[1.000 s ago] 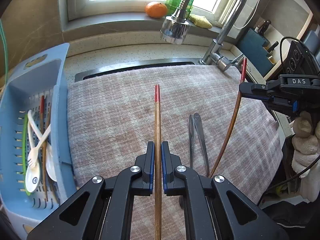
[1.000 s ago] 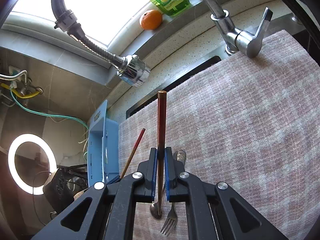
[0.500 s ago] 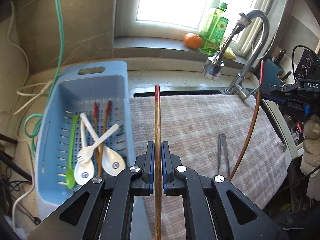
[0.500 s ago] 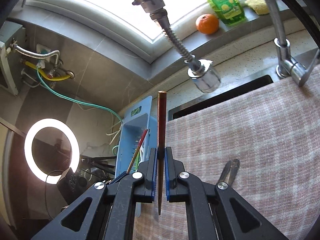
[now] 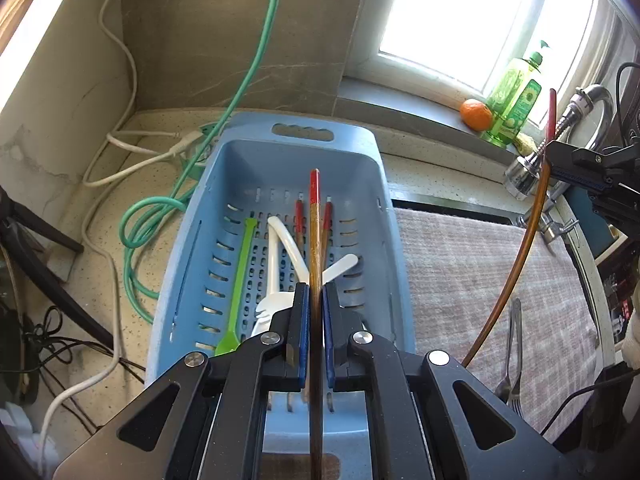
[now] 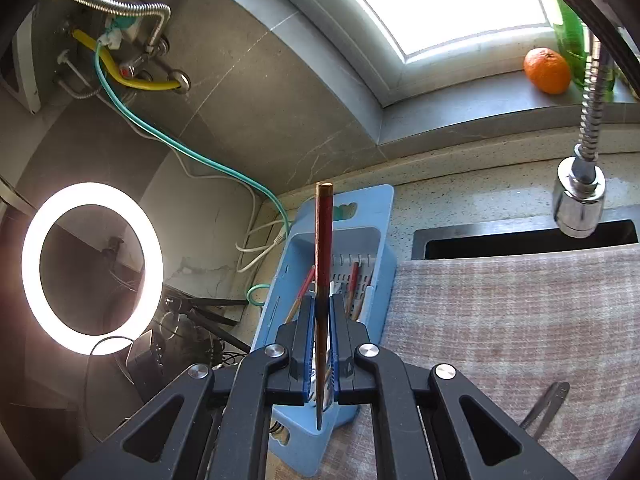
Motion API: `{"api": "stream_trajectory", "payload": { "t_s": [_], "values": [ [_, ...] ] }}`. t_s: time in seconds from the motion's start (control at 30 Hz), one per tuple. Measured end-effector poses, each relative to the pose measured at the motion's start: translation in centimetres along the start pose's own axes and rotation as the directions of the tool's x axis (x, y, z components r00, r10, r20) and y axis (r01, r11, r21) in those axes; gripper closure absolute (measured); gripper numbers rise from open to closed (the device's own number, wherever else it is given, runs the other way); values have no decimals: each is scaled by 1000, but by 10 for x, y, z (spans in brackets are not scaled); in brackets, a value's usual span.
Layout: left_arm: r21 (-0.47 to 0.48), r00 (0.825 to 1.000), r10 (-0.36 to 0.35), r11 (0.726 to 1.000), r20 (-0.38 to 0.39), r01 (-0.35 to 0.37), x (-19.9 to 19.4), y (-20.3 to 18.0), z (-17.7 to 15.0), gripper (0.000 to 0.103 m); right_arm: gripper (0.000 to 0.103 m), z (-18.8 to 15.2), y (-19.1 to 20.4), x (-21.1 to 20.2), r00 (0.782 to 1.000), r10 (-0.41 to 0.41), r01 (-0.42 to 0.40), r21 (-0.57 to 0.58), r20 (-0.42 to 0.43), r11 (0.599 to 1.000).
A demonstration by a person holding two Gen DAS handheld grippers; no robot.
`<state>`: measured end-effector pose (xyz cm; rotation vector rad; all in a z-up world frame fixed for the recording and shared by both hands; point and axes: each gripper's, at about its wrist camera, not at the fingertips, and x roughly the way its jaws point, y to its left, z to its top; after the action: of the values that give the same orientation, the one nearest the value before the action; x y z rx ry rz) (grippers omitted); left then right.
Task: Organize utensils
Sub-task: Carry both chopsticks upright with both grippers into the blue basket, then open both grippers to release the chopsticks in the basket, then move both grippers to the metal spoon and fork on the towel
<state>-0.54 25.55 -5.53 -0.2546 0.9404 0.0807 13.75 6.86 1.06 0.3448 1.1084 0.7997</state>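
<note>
Both chopsticks (image 5: 315, 240) now over basket (image 5: 376, 184) (previously cloth), fingers (image 5: 304, 332) clamped.

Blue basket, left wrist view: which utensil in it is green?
The long-handled green spoon, lying along the left side of the blue basket. The other spoons and the fork there are white; the chopsticks are red-tipped wood.

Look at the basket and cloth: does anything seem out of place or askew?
In the basket, the white fork lies crossed over a white spoon, not parallel with the green spoon. Metal cutlery remains on the cloth.
</note>
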Motion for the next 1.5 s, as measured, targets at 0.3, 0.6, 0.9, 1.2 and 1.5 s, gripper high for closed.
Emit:
{"api": "stream_trajectory", "payload": {
  "t_s": [0.3, 0.6, 0.9, 1.2, 1.5],
  "values": [
    [-28, 1000, 30, 999, -11, -30, 13, 23, 7, 98, 97, -2, 22, 65, 994, -57, 49, -78, -98, 996],
    [-33, 998, 58, 998, -17, -59, 18, 29, 11, 94, 95, -9, 33, 100, 980, -110, 84, -157, -168, 984],
    [-32, 997, 75, 997, -13, -75, 16, 30, 12, 80, 63, -14, 35, 105, 974, -155, 116, -227, -163, 967],
    [-23, 996, 84, 996, -10, -85, 10, 25, 9, 69, 53, -14, 31, 96, 977, -159, 126, -223, -139, 967],
    [12, 995, 100, 995, 10, -100, -3, 8, 8, 52, 53, -14, 17, 72, 983, -160, 142, -174, -94, 974]
  ]
}}
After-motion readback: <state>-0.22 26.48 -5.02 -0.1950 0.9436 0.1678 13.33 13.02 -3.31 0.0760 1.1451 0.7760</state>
